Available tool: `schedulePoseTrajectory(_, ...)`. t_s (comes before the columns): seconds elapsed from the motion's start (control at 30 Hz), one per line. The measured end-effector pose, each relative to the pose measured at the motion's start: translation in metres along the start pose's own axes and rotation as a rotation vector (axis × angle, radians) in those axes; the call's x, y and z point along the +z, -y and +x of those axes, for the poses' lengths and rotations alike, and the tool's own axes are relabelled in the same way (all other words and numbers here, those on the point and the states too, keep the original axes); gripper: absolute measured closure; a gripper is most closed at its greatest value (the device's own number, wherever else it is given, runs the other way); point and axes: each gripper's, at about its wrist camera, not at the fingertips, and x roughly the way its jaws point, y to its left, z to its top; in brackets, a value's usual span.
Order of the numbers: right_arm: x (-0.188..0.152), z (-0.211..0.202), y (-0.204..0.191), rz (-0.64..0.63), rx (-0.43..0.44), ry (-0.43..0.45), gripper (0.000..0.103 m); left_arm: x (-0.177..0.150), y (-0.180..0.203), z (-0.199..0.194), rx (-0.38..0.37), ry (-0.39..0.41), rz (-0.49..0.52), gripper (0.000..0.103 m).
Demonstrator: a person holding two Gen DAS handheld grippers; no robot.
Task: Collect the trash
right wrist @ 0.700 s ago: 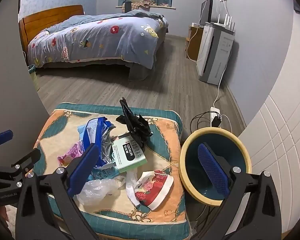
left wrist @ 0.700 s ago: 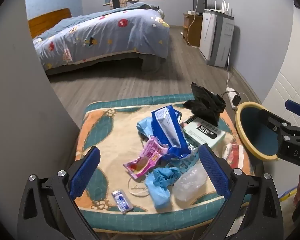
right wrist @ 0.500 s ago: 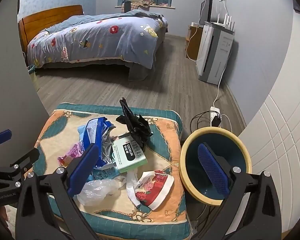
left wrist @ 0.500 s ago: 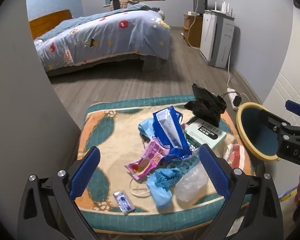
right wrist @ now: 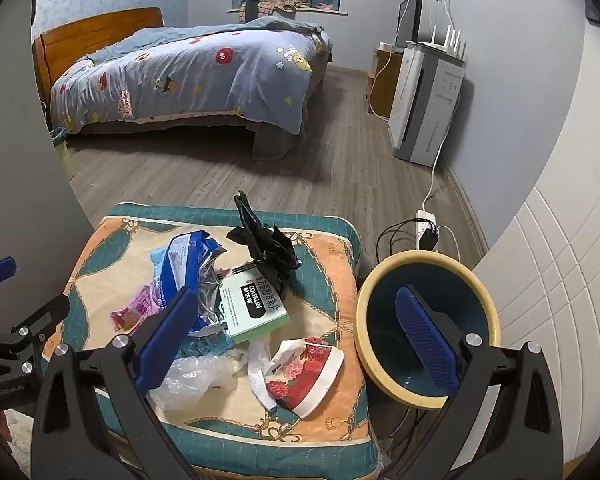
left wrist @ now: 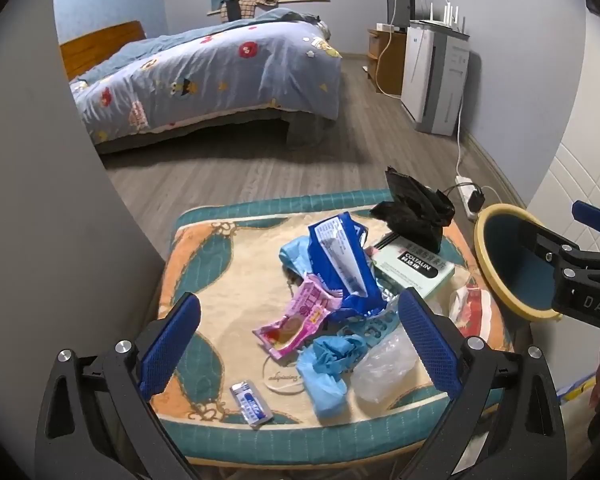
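Left wrist view showed my left fingers (left wrist: 298,340) spread wide and holding nothing, tilted down over the near edge of the cushion (left wrist: 204,248). Between their tips lay the trash: a pink wrapper (left wrist: 296,322), a blue glove (left wrist: 326,368) and a clear bag (left wrist: 384,368) by the right tip. A small sachet (left wrist: 251,398) sat nearest to me, just inside the left tip. Beyond the tips stood a blue pouch (left wrist: 342,258), leaning on the pile, with a green box (left wrist: 414,270) to its right and a black bag (left wrist: 416,210) farther off at the far right corner. The bin (left wrist: 485,256) stood past my right tip, off the cushion's edge, with my other tool in front of it.

Right wrist view showed my right fingers (right wrist: 296,344) just as wide and empty. A red-flowered wrapper (right wrist: 306,374) lay between the tips, touching neither. My left tip overlapped the blue pouch (right wrist: 182,256) and the clear bag (right wrist: 188,378) in the picture; whether it touched them I could not tell. My right tip hung over the bin's (right wrist: 420,258) open mouth. The bed (right wrist: 204,76) lay well beyond, across the floor.
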Motion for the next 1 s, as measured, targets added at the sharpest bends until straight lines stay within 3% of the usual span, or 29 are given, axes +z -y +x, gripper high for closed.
schedulePoseTrajectory(1.0,-0.0012,0.0028,0.0026,0.016,-0.005,-0.006,0.006,-0.0002,0.0012,-0.0003,0.007,-0.002,0.003,0.005)
